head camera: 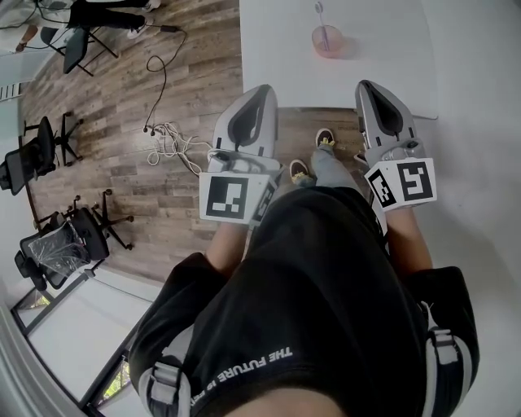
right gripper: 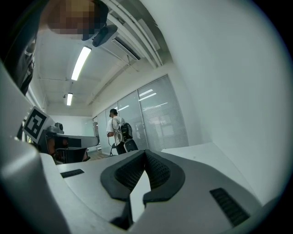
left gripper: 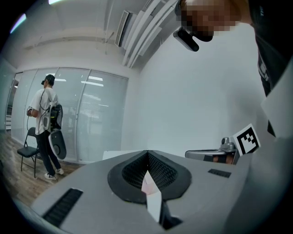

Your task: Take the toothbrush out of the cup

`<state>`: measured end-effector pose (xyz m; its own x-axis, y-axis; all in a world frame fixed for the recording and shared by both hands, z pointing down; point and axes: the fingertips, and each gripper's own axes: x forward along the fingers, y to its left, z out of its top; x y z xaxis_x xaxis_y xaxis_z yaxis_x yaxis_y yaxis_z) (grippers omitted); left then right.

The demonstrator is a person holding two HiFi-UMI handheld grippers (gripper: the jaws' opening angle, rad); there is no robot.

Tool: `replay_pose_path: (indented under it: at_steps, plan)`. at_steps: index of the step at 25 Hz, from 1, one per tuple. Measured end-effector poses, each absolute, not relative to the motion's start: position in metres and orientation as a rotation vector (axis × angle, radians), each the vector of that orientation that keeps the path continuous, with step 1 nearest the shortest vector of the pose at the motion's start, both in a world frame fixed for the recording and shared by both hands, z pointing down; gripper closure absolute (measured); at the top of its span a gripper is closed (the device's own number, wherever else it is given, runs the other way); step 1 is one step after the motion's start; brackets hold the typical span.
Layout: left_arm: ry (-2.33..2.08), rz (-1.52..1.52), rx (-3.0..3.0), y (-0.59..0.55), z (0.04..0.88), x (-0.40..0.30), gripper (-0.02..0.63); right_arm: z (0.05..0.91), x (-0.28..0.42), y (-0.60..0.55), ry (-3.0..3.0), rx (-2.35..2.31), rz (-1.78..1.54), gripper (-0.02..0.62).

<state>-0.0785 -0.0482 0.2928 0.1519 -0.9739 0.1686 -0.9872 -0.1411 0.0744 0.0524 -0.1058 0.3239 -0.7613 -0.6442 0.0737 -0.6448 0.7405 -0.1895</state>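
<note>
A pink translucent cup (head camera: 328, 38) stands on the white table (head camera: 366, 77) at the top of the head view, with a toothbrush (head camera: 320, 11) upright in it. Both grippers are held close to my body, well short of the cup and above the table's near edge. My left gripper (head camera: 264, 89) has its jaws closed tip to tip with nothing in them, as the left gripper view (left gripper: 147, 153) also shows. My right gripper (head camera: 364, 85) is likewise shut and empty (right gripper: 145, 153). Neither gripper view shows the cup.
Wooden floor lies left of the table, with a tangle of cables (head camera: 171, 142) and black office chairs (head camera: 61, 244). My feet (head camera: 313, 155) stand at the table's edge. A person (left gripper: 46, 125) stands by a glass wall in the distance.
</note>
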Motion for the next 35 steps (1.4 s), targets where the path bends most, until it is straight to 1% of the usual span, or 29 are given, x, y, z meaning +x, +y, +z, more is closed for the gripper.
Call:
replay_pose_path:
  at_steps: [11, 27, 35]
  plan:
    - [-1.988, 0.15, 2.223, -0.096, 0.291, -0.08, 0.586, 0.329, 0.045, -0.158, -2.962, 1.024, 0.347, 0.58]
    - [-2.025, 0.23, 2.196, -0.119, 0.293, -0.05, 0.586, 0.338, 0.064, -0.19, -3.015, 0.965, 0.394, 0.58]
    - [-1.998, 0.225, 2.233, -0.13, 0.286, -0.049, 0.586, 0.333, 0.064, -0.198, -3.012, 0.996, 0.388, 0.58]
